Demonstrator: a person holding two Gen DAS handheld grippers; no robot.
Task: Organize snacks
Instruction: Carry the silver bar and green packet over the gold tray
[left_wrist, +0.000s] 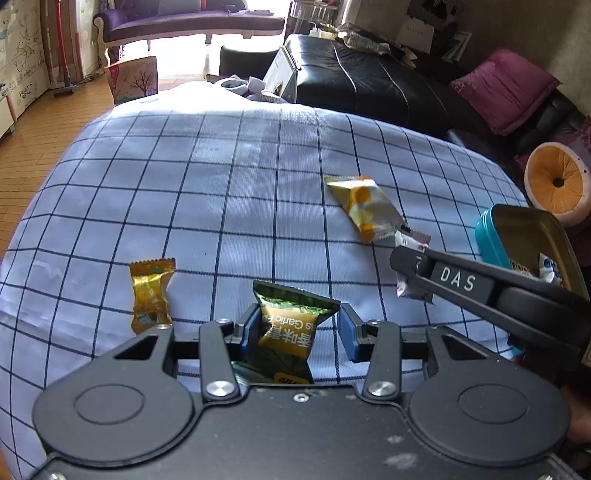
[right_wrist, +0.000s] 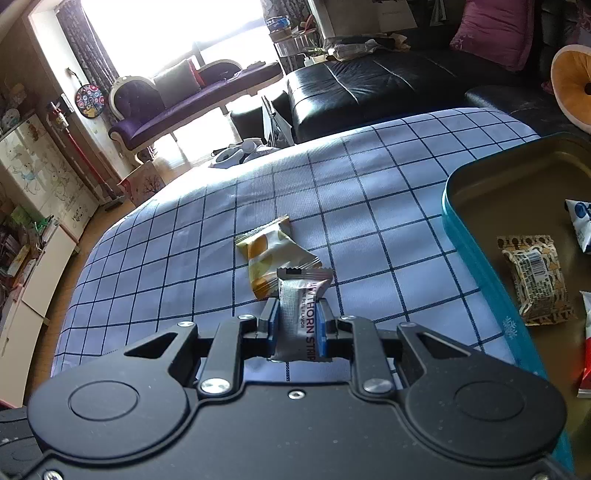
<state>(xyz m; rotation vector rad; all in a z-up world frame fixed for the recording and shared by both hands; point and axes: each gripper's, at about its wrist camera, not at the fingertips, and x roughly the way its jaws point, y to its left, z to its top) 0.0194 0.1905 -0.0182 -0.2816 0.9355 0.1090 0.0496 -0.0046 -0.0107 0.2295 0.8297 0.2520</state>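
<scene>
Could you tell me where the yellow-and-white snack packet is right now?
The yellow-and-white snack packet lies on the checked tablecloth, just beyond the right hand-held gripper, left of the teal tin.

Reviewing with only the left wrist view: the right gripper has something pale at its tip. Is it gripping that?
Observer: Yes. The right gripper is shut on a silver packet, pads pressing both sides.
Operator: What snack?
Observer: Its print reads hawthorn strip.
Operator: What is in the tin?
Observer: The teal tin holds at least a brown patterned packet, a blue-and-white packet and a red-and-white packet cut off by the frame's edge.
</scene>
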